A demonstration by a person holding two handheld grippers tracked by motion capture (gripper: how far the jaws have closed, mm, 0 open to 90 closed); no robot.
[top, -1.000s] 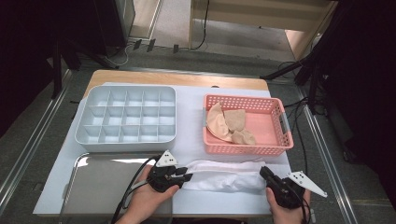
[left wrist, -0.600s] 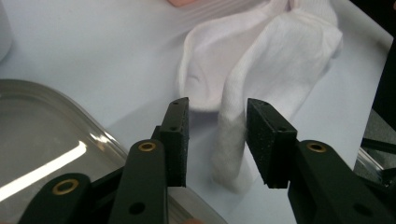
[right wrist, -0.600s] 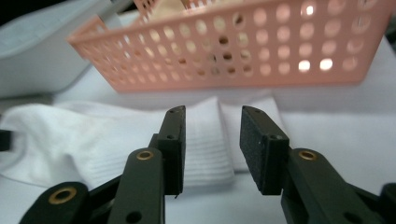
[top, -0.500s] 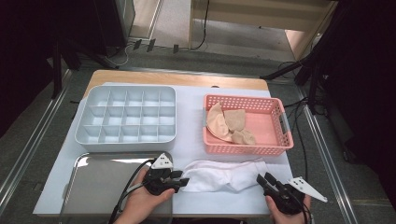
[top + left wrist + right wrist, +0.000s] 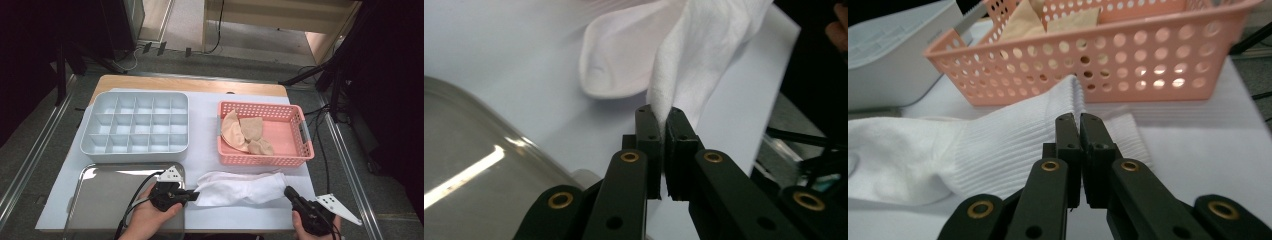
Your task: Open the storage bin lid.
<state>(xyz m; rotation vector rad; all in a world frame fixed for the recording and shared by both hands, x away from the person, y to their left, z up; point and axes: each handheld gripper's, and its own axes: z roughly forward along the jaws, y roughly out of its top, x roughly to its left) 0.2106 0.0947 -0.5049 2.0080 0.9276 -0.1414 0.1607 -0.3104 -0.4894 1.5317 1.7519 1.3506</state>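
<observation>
Since the earlier frame, the white sock point(image 5: 240, 188) has bunched shorter between the tray point(image 5: 100, 200) and the pink basket point(image 5: 264, 135). The left gripper point(image 5: 663, 120) has just closed, pinching its toe. The right gripper point(image 5: 1078, 125) has just clamped the ribbed cuff.

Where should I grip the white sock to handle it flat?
By its two ends, as now: the left gripper pinches the toe end of the white sock from the left, the right gripper pinches the ribbed cuff from the right. It lies lengthwise between them, so end grips likely let it stretch.
</observation>
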